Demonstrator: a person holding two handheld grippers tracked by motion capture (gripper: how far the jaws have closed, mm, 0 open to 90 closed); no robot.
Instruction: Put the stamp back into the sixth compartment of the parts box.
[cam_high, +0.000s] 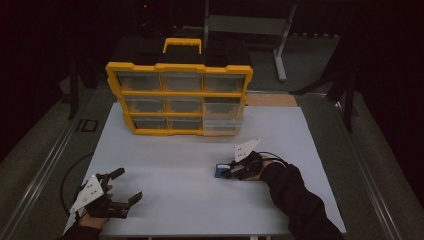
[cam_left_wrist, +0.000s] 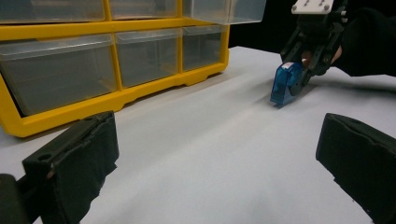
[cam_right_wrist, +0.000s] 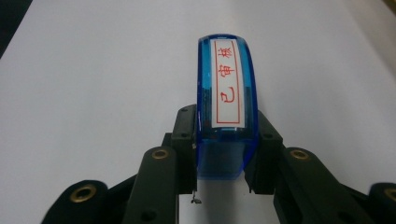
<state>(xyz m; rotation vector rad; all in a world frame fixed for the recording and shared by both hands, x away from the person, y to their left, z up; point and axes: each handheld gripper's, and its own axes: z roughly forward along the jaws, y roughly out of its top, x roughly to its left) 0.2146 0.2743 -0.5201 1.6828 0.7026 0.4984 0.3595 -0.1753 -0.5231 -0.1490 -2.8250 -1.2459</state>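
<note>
A small blue translucent stamp (cam_right_wrist: 226, 93) with a white label and red characters sits between the jaws of my right gripper (cam_right_wrist: 226, 140), which is shut on its sides. In the high view the stamp (cam_high: 220, 171) is low over the white table (cam_high: 200, 210), right of centre, with the right gripper (cam_high: 228, 171) pointing left. The left gripper view shows the stamp (cam_left_wrist: 286, 84) tilted, its lower edge at the table surface. My left gripper (cam_high: 129, 184) rests at the front left of the table, open with nothing between its jaws (cam_left_wrist: 215, 154).
A yellow organizer (cam_high: 180, 67) with several clear plastic drawers stands upright at the back of the table. Its right-hand drawer (cam_high: 223, 117) in the lower rows sticks out toward me. A dark floor and a metal stand (cam_high: 280, 45) lie beyond.
</note>
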